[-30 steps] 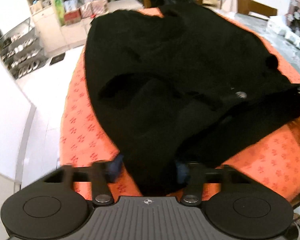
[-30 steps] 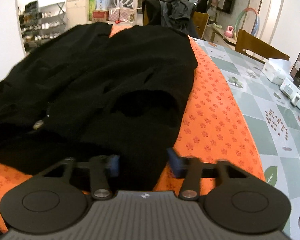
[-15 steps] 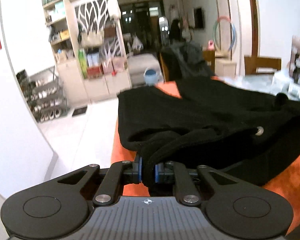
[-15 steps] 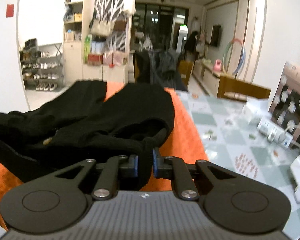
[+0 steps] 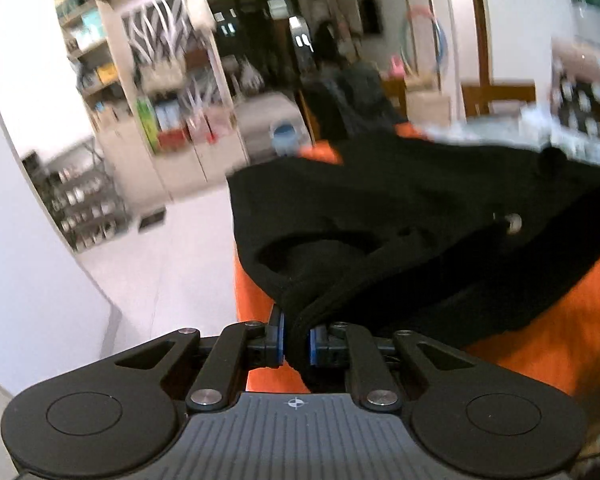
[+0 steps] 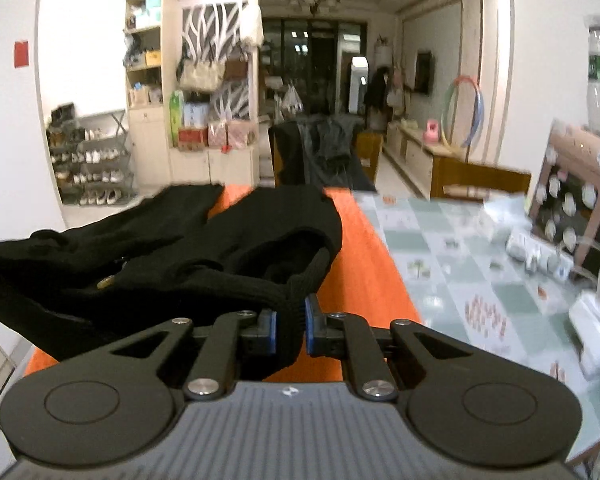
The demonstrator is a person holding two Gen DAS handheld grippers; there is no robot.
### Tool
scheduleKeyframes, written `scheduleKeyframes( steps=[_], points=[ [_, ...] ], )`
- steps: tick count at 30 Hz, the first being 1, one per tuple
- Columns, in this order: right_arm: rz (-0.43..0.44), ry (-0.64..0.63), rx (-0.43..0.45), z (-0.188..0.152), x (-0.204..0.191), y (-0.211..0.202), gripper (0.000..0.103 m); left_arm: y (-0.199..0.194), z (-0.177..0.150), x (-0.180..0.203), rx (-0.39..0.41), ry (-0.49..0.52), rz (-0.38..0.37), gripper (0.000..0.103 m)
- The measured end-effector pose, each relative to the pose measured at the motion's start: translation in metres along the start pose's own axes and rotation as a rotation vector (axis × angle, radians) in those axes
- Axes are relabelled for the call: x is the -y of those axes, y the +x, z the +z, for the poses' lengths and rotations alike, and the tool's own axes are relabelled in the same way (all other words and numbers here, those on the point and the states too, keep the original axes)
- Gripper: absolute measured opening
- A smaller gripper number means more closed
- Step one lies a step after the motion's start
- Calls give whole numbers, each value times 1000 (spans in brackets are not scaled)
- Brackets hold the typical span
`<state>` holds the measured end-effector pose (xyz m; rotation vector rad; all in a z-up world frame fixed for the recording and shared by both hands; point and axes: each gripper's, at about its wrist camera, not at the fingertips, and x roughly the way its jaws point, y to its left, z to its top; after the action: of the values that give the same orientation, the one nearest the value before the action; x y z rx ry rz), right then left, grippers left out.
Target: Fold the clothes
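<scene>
Black knit garment point(image 5: 420, 216) on the orange-clothed surface point(image 6: 364, 264): I hold my left gripper point(image 5: 296, 340) and right gripper point(image 6: 290, 330) with jaws clamped on its hem. Uneven lifting could slip the bunched fabric free.

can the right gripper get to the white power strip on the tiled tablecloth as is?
Probably not: the right gripper is shut on the black garment, so it isn't free; the power strip lies unobstructed to its right.

Both cameras are sitting low and close behind their grippers, looking forward along the desk point(image 6: 440, 248) into the room. Both views are sharing the black garment point(image 5: 420, 208) point(image 6: 180, 252), the orange cloth point(image 5: 540, 340) point(image 6: 364, 248) and the far shelves point(image 5: 160, 80) point(image 6: 204, 80).
</scene>
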<state>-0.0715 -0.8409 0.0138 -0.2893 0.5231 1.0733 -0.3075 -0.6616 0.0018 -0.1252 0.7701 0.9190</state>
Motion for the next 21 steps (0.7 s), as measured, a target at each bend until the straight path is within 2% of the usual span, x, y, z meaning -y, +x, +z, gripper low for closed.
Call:
scheduleKeyframes(
  steps=[7, 12, 15, 17, 21],
  points=[
    [-18, 37, -143, -66, 0, 23, 14, 32, -55, 11, -127, 49, -27, 13],
    [-27, 52, -210, -109, -3, 34, 13, 45, -76, 17, -184, 50, -36, 13],
    [-28, 64, -247, -131, -3, 41, 9, 53, -87, 19, -214, 55, -48, 15],
    [-22, 61, -259, -140, -4, 45, 9, 56, -92, 19, -221, 51, -58, 18],
    [7, 6, -285, -142, -9, 51, 13, 49, -100, 12, -241, 40, -96, 33]
  ],
)
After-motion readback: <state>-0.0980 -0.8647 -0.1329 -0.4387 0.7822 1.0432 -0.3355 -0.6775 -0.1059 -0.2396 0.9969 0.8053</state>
